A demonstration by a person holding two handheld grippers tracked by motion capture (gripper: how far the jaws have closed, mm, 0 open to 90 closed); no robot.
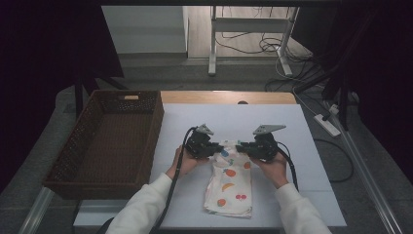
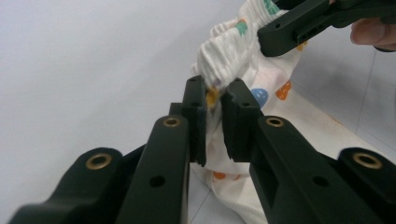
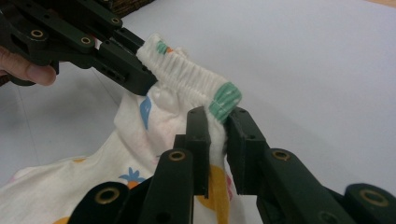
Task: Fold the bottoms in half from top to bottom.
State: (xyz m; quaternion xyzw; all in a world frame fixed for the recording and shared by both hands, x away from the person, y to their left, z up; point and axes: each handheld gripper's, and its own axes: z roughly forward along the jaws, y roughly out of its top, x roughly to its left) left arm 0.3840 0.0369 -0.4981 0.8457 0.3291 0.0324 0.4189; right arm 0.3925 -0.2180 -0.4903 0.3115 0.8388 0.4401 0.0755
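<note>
Small white garment [image 1: 229, 185] printed with coloured fruit, lying lengthwise on the white table top [image 1: 302, 146], near the front edge and just right of the table's middle. Elastic waistband [image 3: 187, 77] at the far end, lifted clear of the surface; rest of the cloth flat on the table.

Left gripper [image 1: 214, 147] held in the left hand [image 1: 184, 163], at the left end of the waistband. Jaws closed on the gathered cloth, seen close in the left gripper view [image 2: 214, 100]: white ribbed fabric pinched between the two black pads, narrow gap filled by cloth.

Right gripper [image 1: 242, 145] held in the right hand [image 1: 273, 168], at the right end of the waistband. Jaws closed on the cloth likewise, seen in the right gripper view [image 3: 218, 122], clamped just below a green printed patch [image 3: 224, 99] on the band.

Waistband stretched between the two grippers, puckered along its length. Grippers facing each other, near but not touching. White sleeves [image 1: 146, 207] on both forearms.

Brown wicker basket [image 1: 151, 129] at the left of the table, well apart from the garment. Wooden strip [image 1: 229, 97] along the far edge of the table. Cables [image 1: 265, 46] on the floor beyond, beside a metal desk frame [image 1: 213, 44].
</note>
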